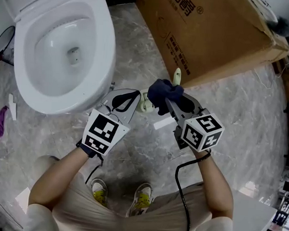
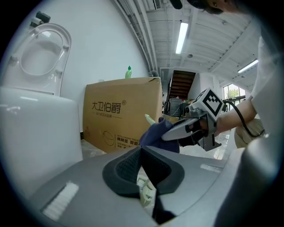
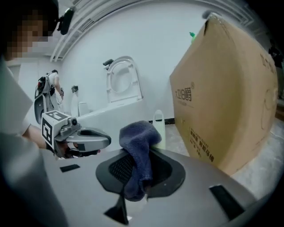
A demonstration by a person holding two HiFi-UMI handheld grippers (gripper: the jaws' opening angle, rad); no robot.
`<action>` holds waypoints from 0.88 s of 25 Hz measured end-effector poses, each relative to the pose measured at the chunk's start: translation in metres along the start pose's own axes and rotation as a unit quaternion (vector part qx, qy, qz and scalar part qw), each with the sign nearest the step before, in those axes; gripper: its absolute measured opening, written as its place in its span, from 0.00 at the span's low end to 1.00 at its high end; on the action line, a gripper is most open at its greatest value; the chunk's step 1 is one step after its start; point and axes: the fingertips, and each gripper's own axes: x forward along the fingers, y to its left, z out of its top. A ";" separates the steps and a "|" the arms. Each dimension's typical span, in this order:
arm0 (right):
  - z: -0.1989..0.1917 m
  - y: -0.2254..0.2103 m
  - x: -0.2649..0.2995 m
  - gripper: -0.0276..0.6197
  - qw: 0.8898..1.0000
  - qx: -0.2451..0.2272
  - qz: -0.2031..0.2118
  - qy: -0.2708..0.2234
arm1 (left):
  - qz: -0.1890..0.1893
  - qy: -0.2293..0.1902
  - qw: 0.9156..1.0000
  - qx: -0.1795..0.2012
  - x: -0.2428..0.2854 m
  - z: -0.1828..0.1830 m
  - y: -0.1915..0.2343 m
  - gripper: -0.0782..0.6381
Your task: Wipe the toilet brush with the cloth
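A pale yellow-green toilet brush (image 1: 176,75) lies low over the floor between both grippers, its handle tip pointing at the box. My left gripper (image 1: 138,98) is shut on its near end, and a ribbed pale piece of the brush (image 2: 146,191) shows between the jaws. A dark blue cloth (image 1: 164,92) is bunched in my right gripper (image 1: 171,100), which is shut on it. The cloth (image 3: 137,142) hangs over the jaw tips against the brush handle (image 3: 158,122). In the left gripper view the cloth (image 2: 155,132) hides most of the handle.
A white toilet (image 1: 61,44) with its seat up stands at the upper left. A large cardboard box (image 1: 213,34) fills the upper right, close behind the brush. A purple scrap (image 1: 1,118) lies on the marble floor at far left. A black cable (image 1: 179,188) trails from the right gripper.
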 end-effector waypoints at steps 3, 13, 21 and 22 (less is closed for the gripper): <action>-0.015 -0.002 0.004 0.14 0.999 0.037 0.010 0.012 | -0.005 0.001 1.000 0.000 0.003 0.000 -0.003 0.11; -0.082 -0.017 0.018 0.14 0.984 0.154 0.009 0.086 | -0.016 0.006 1.000 0.014 0.009 -0.004 -0.017 0.11; -0.120 -0.013 0.017 0.14 0.969 0.189 -0.006 0.161 | -0.013 0.015 1.000 0.016 0.011 -0.007 -0.016 0.11; -0.122 -0.013 0.016 0.14 0.969 0.176 -0.007 0.174 | -0.013 0.015 1.000 0.017 0.011 -0.007 -0.017 0.11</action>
